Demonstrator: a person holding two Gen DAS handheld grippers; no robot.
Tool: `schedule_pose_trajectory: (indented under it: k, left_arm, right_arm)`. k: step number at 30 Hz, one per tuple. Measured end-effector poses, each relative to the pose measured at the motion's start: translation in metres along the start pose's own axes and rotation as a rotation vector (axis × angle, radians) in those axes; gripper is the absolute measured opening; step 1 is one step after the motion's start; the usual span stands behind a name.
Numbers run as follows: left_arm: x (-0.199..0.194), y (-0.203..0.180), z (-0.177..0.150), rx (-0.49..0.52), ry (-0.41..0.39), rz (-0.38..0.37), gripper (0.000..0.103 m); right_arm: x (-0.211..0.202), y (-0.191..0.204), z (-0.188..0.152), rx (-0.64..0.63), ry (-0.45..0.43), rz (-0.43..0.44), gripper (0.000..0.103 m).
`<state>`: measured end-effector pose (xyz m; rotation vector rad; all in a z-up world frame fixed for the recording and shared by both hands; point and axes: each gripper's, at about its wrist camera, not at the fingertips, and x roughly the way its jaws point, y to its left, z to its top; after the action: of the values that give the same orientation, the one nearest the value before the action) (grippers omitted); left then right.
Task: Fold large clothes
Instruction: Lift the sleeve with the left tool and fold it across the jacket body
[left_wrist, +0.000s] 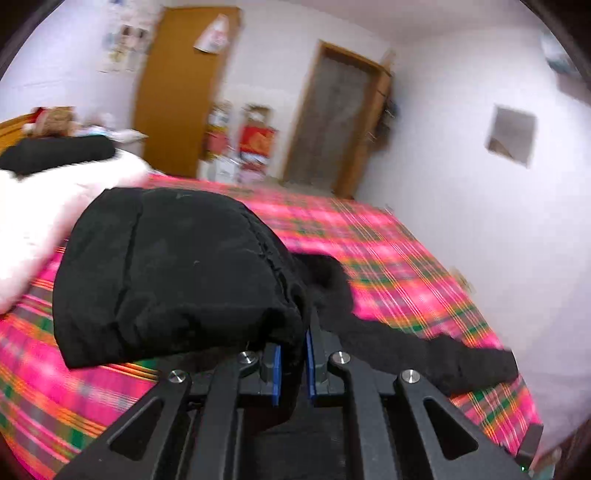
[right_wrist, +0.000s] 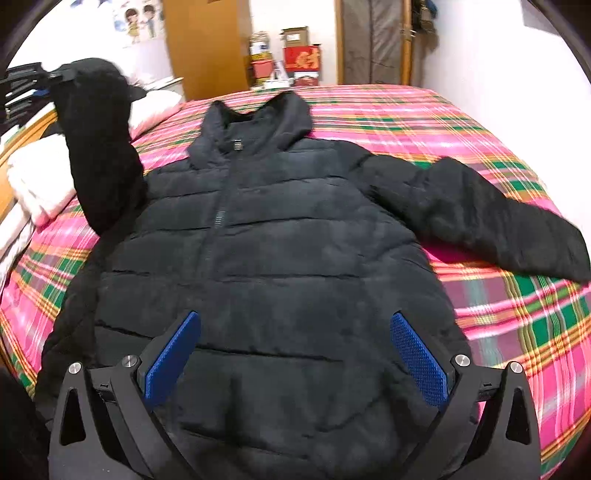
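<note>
A black hooded puffer jacket (right_wrist: 280, 240) lies front up and zipped on the pink plaid bedspread (right_wrist: 498, 314). Its hood (right_wrist: 258, 122) points toward the far end of the bed. My left gripper (left_wrist: 293, 354) is shut on the cuff end of one sleeve (left_wrist: 166, 273), with black fabric pinched between the blue pads. In the right wrist view that sleeve (right_wrist: 99, 155) stands lifted off the bed under the left gripper (right_wrist: 51, 79) at the upper left. The other sleeve (right_wrist: 498, 221) lies stretched out to the right. My right gripper (right_wrist: 295, 317) hangs open over the jacket's lower front, holding nothing.
White and pink bedding (right_wrist: 40, 181) is piled along the bed's left side, with a dark item (left_wrist: 55, 155) on top. A wooden wardrobe (right_wrist: 207, 44), stacked boxes (right_wrist: 299, 55) and a door (left_wrist: 340, 122) stand beyond the bed. A white wall (left_wrist: 480, 221) runs along the bed's right edge.
</note>
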<state>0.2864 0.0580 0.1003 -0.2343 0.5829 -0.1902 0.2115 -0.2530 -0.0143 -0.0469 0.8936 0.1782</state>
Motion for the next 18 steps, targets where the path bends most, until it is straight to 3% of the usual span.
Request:
schedule_pose_trajectory:
  k: [6, 9, 11, 12, 13, 18]
  left_arm:
    - [0.082, -0.051, -0.055, 0.063, 0.170, -0.072, 0.014]
    - [0.107, -0.056, -0.080, 0.048, 0.252, -0.118, 0.027]
    - [0.116, -0.055, -0.093, 0.037, 0.284, -0.154, 0.052]
    - [0.118, -0.055, -0.098, 0.029, 0.293, -0.177, 0.070]
    - [0.119, -0.054, -0.100, 0.019, 0.295, -0.203, 0.074]
    - [0.099, -0.053, -0.093, 0.031, 0.266, -0.251, 0.074]
  right_arm:
    - [0.005, -0.031, -0.003, 0.058, -0.007, -0.026, 0.102]
    - [0.011, -0.039, -0.005, 0.086, -0.001, -0.023, 0.102]
    - [0.015, -0.042, -0.008, 0.096, 0.005, -0.020, 0.102]
    - [0.016, -0.043, -0.009, 0.097, 0.007, -0.020, 0.102]
    - [0.018, -0.044, -0.009, 0.096, 0.009, -0.021, 0.102]
    - [0.014, -0.042, -0.005, 0.095, -0.007, -0.032, 0.102]
